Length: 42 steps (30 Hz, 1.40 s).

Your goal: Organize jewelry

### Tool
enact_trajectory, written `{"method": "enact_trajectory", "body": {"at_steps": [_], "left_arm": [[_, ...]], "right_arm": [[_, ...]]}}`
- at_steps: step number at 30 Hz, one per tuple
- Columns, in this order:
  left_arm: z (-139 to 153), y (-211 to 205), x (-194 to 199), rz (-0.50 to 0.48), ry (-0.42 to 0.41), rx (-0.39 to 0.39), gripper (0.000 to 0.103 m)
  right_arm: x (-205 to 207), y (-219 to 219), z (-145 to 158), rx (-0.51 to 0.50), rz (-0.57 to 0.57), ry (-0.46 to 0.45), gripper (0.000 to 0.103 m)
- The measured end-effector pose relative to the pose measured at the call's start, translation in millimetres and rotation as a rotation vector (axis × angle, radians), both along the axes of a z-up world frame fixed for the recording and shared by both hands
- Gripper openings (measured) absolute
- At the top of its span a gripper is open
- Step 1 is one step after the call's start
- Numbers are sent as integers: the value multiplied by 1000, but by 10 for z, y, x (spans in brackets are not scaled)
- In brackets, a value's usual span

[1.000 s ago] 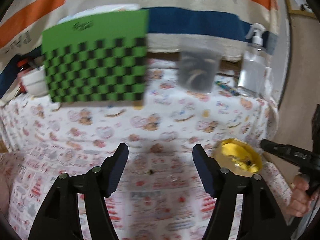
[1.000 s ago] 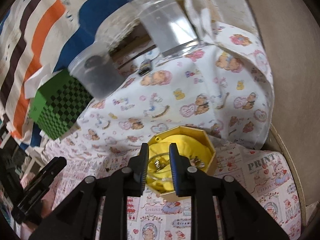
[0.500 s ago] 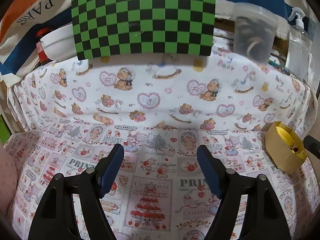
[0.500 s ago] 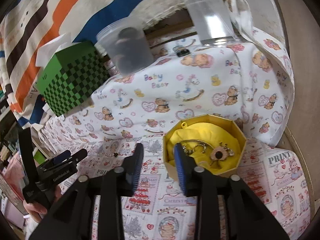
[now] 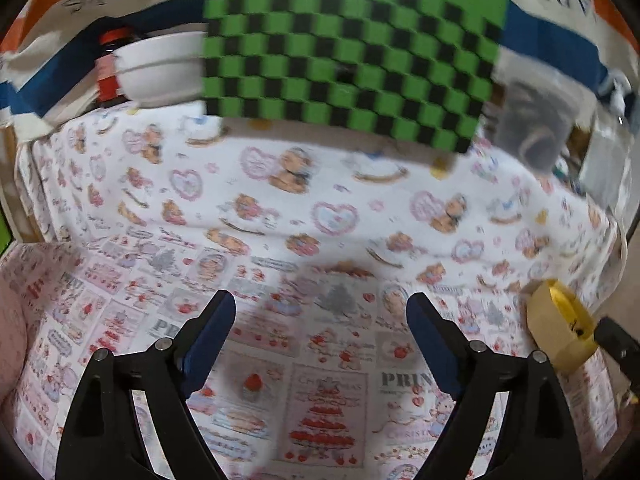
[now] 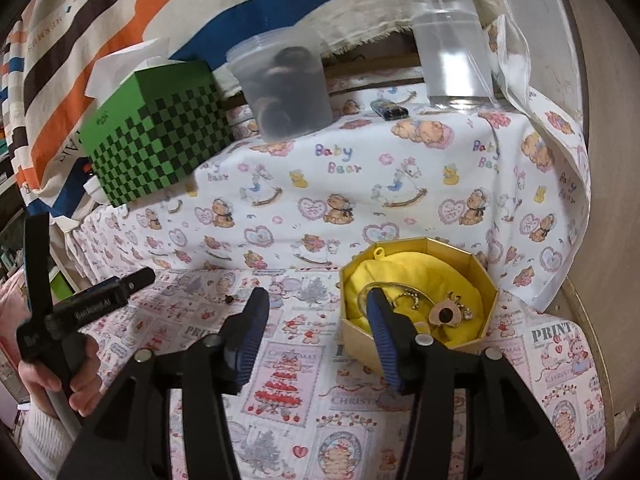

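Printed cloth (image 6: 320, 184), jewelry box (image 6: 460, 252) touching right gripper (image 6: 316, 308) finger

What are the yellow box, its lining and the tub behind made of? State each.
Box: seemingly gold-faced card, matte with flat folded walls.
Lining: soft yellow cloth, puffy and creased.
Tub: frosted plastic, translucent; dark things show through it.

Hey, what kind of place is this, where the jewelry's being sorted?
Probably a home: a table under a teddy-bear cloth, with a tissue box, spray bottle and jewelry box.
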<state>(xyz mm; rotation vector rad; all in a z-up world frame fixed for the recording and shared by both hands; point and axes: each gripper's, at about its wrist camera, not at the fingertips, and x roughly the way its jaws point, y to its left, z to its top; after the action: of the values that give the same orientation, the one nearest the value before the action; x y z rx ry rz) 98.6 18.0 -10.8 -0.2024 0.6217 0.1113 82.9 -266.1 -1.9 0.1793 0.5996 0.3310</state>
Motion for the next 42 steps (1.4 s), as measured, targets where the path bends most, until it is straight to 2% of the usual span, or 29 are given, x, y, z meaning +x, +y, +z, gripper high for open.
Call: {"method": "enact_trajectory", "body": {"at_steps": [7,12,17,20,23,28,36,38,40,42], "left_arm": [[92,102,-31,23,-24,-18,86],[88,133,-35,34,-24,-38,86],[44,180,2,58,-5,-48,86],[50,214,1,63,-2,-65,86],[57,250,4,79,0,-67,86],[23,333,25,98,18,-82,86],[0,425,37,105,42,-110,86],[0,423,32,106,45,-107,86],[-1,410,32,106,46,-100,86],[2,389,32,103,47,-88,86]], "right_arm": [[0,178,28,-28,38,21,51],[174,384,22,-20,78,133,51],[313,805,-4,-140,126,225,51],[452,956,-80,-144,129,311,50],[575,1109,-145,-173,119,341,46],[695,1333,-291,-261,134,334,31],[857,1368,-533,-289,98,365,25],[856,1370,-551,-284,84,358,22],[849,1378,-552,-279,84,356,12],[831,1353,-533,-266,71,361,12]]}}
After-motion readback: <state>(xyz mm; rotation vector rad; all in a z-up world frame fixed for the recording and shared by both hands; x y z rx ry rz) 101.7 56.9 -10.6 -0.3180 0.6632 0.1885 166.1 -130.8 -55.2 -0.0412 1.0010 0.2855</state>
